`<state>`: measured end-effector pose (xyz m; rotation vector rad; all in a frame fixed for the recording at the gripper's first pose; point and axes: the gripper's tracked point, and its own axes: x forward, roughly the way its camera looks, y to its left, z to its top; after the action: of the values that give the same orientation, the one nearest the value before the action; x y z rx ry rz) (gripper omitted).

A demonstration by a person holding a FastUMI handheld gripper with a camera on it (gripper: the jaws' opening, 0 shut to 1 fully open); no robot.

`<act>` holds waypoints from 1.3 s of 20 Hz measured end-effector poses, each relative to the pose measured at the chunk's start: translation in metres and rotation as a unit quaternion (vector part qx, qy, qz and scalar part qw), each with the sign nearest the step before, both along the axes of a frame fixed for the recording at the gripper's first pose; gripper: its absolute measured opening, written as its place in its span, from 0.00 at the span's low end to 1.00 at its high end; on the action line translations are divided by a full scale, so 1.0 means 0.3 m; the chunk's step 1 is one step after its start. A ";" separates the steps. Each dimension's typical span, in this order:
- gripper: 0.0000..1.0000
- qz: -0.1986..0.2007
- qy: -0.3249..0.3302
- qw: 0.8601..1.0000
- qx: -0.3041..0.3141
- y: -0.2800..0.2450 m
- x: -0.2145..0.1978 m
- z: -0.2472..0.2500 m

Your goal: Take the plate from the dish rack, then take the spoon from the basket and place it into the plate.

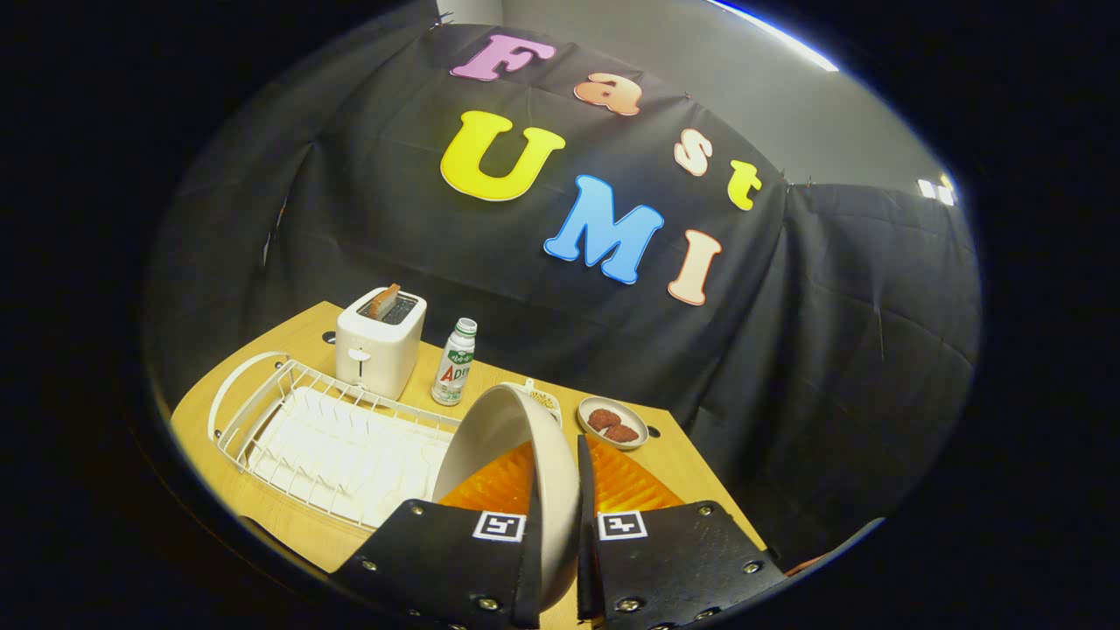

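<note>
A cream plate (503, 446) stands on edge between my fingers, and my gripper (557, 534) is shut on its rim. The plate hangs above an orange ribbed mat (626, 486) on the wooden table (254, 499). To the left of the fingers lies the white wire dish rack (324, 437), with no dishes in it. A small basket-like thing (542, 398) peeks out from behind the plate's top edge; its contents are hidden.
A white toaster (381, 346) with a slice of bread stands behind the rack. A small bottle (454, 362) stands beside it. A little dish with brown food (612, 423) sits beyond the mat, near the table's far edge.
</note>
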<state>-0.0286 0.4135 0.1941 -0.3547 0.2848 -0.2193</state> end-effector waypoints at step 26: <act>0.16 0.014 0.151 0.940 0.304 -0.054 -0.324 -0.630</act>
<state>-0.1257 0.3972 0.0052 0.2262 0.6312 -0.0397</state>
